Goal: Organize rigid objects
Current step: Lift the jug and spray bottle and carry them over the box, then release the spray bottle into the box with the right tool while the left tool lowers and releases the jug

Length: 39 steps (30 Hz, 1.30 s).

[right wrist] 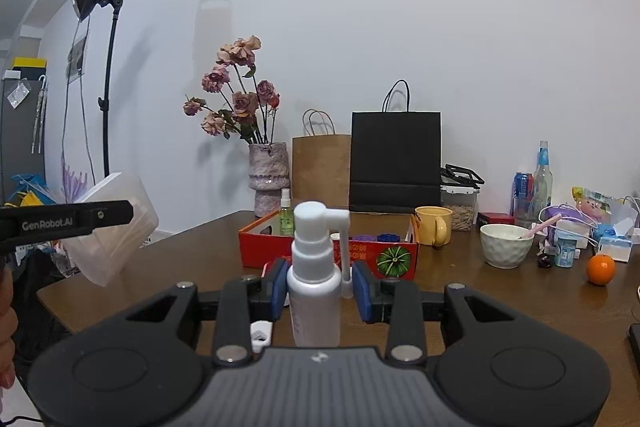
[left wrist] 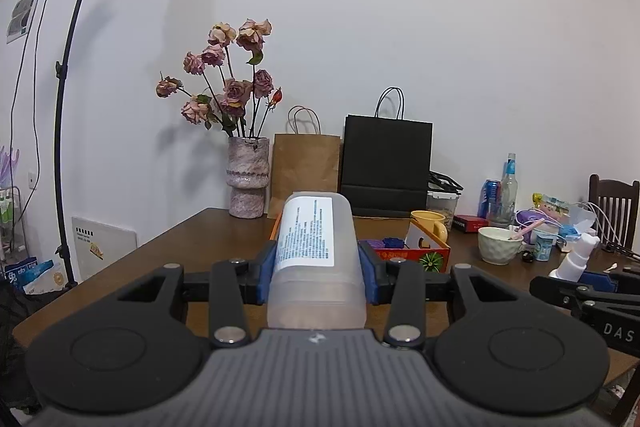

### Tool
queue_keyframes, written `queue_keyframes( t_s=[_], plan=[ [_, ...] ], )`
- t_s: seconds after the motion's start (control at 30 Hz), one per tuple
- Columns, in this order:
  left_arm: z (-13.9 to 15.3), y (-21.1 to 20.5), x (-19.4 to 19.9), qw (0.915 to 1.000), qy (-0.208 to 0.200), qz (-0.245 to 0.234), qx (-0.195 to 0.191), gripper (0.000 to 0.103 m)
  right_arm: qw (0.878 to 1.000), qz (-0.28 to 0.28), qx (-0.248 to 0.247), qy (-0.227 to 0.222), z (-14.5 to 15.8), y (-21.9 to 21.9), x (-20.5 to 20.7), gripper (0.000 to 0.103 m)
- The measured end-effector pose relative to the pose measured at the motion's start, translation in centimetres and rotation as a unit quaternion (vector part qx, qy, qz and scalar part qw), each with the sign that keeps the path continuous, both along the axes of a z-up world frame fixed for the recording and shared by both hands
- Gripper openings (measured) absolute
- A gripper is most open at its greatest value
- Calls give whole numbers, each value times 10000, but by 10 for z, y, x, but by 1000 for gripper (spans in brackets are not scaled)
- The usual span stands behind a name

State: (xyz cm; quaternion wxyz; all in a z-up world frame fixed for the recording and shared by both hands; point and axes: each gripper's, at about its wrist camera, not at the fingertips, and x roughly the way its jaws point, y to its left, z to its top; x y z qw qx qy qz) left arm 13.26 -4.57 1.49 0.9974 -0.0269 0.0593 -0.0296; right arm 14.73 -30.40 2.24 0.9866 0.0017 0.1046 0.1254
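My left gripper (left wrist: pixel 318 269) is shut on a translucent plastic container (left wrist: pixel 316 247) with a white printed label, held up above the wooden table (left wrist: pixel 160 259). From the right wrist view the same container (right wrist: pixel 116 227) hangs at the far left. My right gripper (right wrist: pixel 320 287) is shut on an upright white spray bottle (right wrist: pixel 314 279) whose long nozzle folds down along its right side. That bottle (left wrist: pixel 576 259) also shows at the right edge of the left wrist view. A red cardboard box (right wrist: pixel 396 257) with a pumpkin picture stands just beyond both grippers, holding a green spray bottle (right wrist: pixel 286 217) and small purple and blue items.
A yellow mug (right wrist: pixel 434 227), a white bowl (right wrist: pixel 506 245) with a pink utensil and an orange (right wrist: pixel 601 269) stand right of the box. A vase of dried roses (right wrist: pixel 268 175), a brown bag (right wrist: pixel 320 169) and a black bag (right wrist: pixel 396 159) line the wall. Bottles, a can and small packets crowd the far right.
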Motion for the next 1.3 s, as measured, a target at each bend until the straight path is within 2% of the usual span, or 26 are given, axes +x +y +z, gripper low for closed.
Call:
queue_keyframes(
  t_s=[0.27,0.4,0.6,0.73,0.9,1.0,1.13,1.23,1.3],
  plan=[
    [12,-8,77,9999,-31,65,110,43,9999,136,-41,73,13,-15,81,33],
    [23,-9,128,9999,-36,72,106,43,9997,215,-133,27,28,-20,135,33],
    [39,-12,207,9998,-97,53,158,43,9990,422,0,149,47,-26,223,33],
    [41,-16,260,9998,32,23,170,43,9983,433,24,399,47,-27,286,33],
    [36,-19,313,9994,273,-37,217,43,9965,538,-60,643,38,-23,342,33],
    [29,-20,343,9979,607,-75,223,43,9930,520,-125,1053,31,-22,373,33],
    [17,-18,387,9896,1380,-179,368,43,9806,641,-104,1850,22,-33,423,33],
    [7,-13,411,9804,1900,-100,513,43,9597,761,-56,2706,8,-42,465,33],
    [-1,-10,424,9740,2164,-29,668,43,9358,815,-117,3429,-5,-44,494,33]
  ],
)
